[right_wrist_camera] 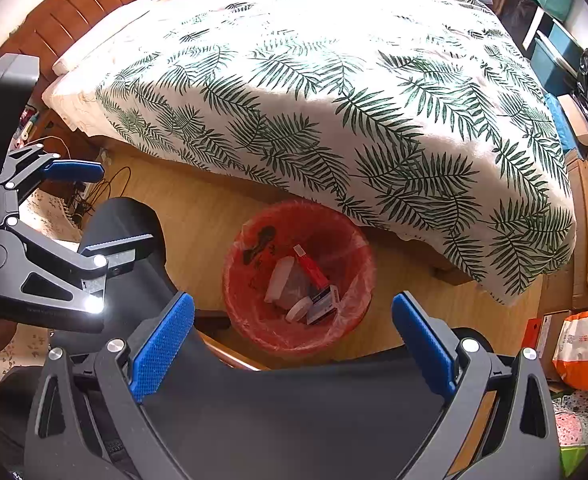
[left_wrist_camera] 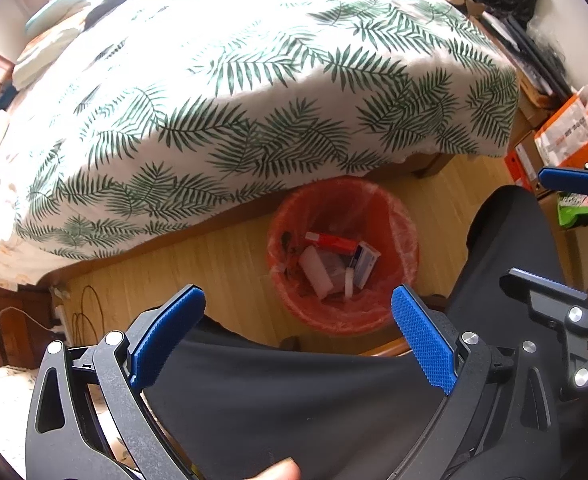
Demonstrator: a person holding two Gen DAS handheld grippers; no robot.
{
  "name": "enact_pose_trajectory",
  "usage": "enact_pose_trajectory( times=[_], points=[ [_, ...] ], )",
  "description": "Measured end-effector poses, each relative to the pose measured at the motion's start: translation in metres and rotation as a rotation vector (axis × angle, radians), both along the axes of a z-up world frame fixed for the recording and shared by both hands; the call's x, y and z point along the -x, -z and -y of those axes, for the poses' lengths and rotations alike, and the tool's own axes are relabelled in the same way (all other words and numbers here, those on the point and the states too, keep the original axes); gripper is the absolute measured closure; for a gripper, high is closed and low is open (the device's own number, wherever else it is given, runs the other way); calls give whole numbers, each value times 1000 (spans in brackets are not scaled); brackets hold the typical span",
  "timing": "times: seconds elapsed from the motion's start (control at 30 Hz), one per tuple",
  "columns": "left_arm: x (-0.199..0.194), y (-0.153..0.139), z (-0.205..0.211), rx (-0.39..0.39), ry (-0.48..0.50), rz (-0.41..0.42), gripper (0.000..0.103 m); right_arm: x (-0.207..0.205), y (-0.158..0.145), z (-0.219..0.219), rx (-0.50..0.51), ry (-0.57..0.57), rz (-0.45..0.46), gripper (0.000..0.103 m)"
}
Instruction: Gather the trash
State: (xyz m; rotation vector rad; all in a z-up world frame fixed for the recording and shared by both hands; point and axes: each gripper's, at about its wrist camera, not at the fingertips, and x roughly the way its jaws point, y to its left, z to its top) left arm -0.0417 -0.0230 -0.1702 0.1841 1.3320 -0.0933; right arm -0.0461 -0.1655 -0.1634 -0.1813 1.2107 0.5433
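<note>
A red bin (left_wrist_camera: 404,248) lined with a clear bag stands on the wooden floor by the bed; it also shows in the right wrist view (right_wrist_camera: 246,280). Inside lie a red-and-white box (left_wrist_camera: 332,241), a blue-and-white box (left_wrist_camera: 366,262), a white packet (left_wrist_camera: 314,272) and a white round lid (right_wrist_camera: 299,309). My left gripper (left_wrist_camera: 298,312) is open and empty, held above the bin's near rim. My right gripper (right_wrist_camera: 293,318) is open and empty, also above the bin. Each gripper appears at the edge of the other's view.
A bed with a fern-print cover (left_wrist_camera: 254,92) overhangs the bin's far side. The person's dark-trousered legs (left_wrist_camera: 294,400) fill the foreground. Cables (right_wrist_camera: 106,192) lie on the floor at left. Orange bags and boxes (left_wrist_camera: 566,136) stand at right.
</note>
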Motion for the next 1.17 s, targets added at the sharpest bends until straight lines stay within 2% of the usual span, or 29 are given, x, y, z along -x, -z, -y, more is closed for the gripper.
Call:
enact_pose_trajectory(
  times=[0.37,1.17],
  points=[
    [2,-8,4,-8,19,45,6,0,-1,-2,-7,-1,5,5],
    [1,0,2,-8,9,2,6,0,0,-2,-9,6,3,5]
  ],
)
